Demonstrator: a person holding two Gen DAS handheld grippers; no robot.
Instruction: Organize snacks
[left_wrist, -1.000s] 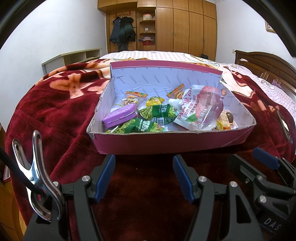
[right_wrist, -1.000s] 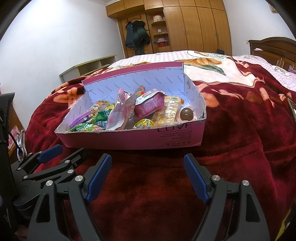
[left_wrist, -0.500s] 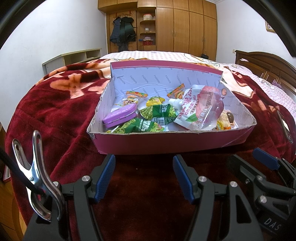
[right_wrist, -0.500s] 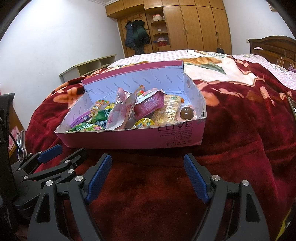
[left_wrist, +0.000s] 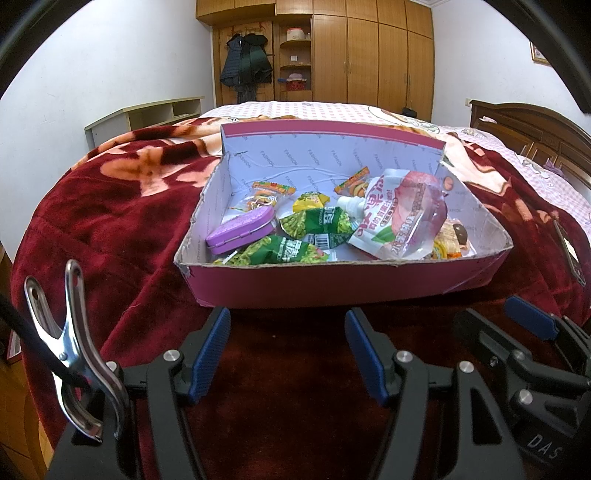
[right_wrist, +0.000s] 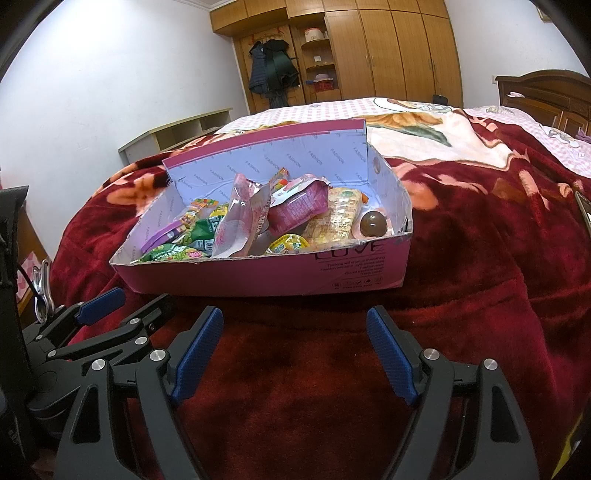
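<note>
A pink cardboard box (left_wrist: 317, 284) (right_wrist: 258, 275) with a white lining rests on the red blanket, filled with snacks. Inside lie a purple tin (left_wrist: 240, 230), green packets (left_wrist: 317, 225), a large pink spout pouch (left_wrist: 402, 218) (right_wrist: 240, 221), yellow wrapped snacks (right_wrist: 340, 214) and a brown ball (right_wrist: 373, 224). My left gripper (left_wrist: 288, 347) stands open just short of the box's near wall, with nothing between its blue pads. My right gripper (right_wrist: 295, 347) is open too, wider, and empty, in front of the same wall. Each gripper shows at the edge of the other's view.
The red flowered blanket (right_wrist: 480, 258) covers a bed. A wooden headboard (left_wrist: 535, 125) stands at the right, wardrobes (left_wrist: 369, 55) with hanging coats at the far wall, and a low shelf unit (left_wrist: 147, 114) at the left. A metal clip (left_wrist: 74, 347) hangs beside my left gripper.
</note>
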